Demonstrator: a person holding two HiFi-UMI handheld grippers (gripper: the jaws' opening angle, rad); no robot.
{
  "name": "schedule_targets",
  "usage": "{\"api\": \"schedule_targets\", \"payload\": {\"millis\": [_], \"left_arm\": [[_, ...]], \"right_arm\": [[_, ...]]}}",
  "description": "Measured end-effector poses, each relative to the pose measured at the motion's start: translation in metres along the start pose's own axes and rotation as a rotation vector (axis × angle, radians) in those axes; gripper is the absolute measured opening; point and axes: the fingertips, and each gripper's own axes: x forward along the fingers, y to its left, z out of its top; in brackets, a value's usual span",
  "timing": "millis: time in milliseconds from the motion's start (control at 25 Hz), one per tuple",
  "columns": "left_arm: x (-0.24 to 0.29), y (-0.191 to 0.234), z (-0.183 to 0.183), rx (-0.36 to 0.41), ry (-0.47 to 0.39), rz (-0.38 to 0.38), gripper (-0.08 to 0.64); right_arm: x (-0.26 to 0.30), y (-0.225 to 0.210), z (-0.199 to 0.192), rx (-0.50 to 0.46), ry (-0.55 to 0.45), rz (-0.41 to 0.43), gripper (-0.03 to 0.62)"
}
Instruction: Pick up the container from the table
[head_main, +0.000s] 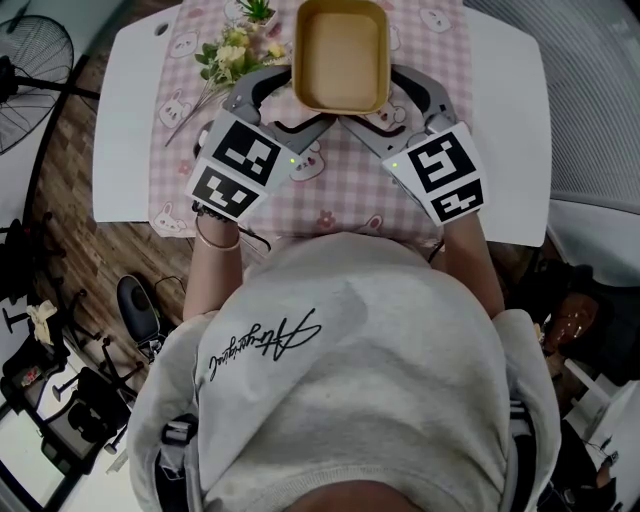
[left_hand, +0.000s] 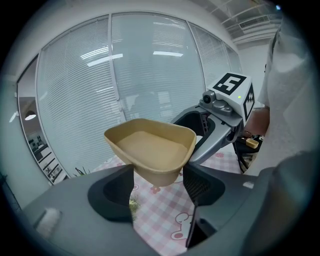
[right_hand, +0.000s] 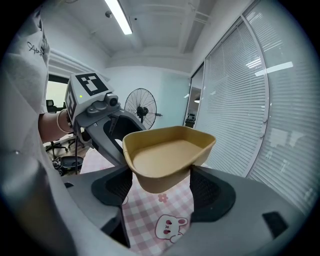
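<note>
The container is seen held clear of the table, above the pink checked cloth, with nothing in it. It is gripped from both sides: the left gripper is closed on one near corner and the right gripper on the other, and in each gripper view the lower wall of the container is shown pinched between the two dark pads. The tan, thin-walled shell looks like pressed fibre or paper, so it is judged to be light, only moderately stiff and liable to buckle if it is squeezed hard. Its matt surface is expected to give fair friction, and little risk of breakage is foreseen. The rolled rim and the rounded corners are taken to be the stiffest places, so a hold low on the corner walls, as shown, is thought sound, provided that both sides are kept level; a twist between the two grips could crease the wall. A bunch of flowers lies on the cloth just beside the left gripper and is best cleared with care. Open room is seen above the cloth, the table edges lie well out to either side, and a standing fan is seen far off.
</note>
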Motion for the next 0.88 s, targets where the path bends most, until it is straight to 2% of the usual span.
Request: {"api": "schedule_targets", "payload": {"millis": [880], "left_arm": [[-0.022, 0.003, 0.023, 0.015, -0.027, 0.018, 0.302]], "right_arm": [[-0.016, 0.001, 0.028, -0.012, -0.036, -0.009, 0.357]]}}
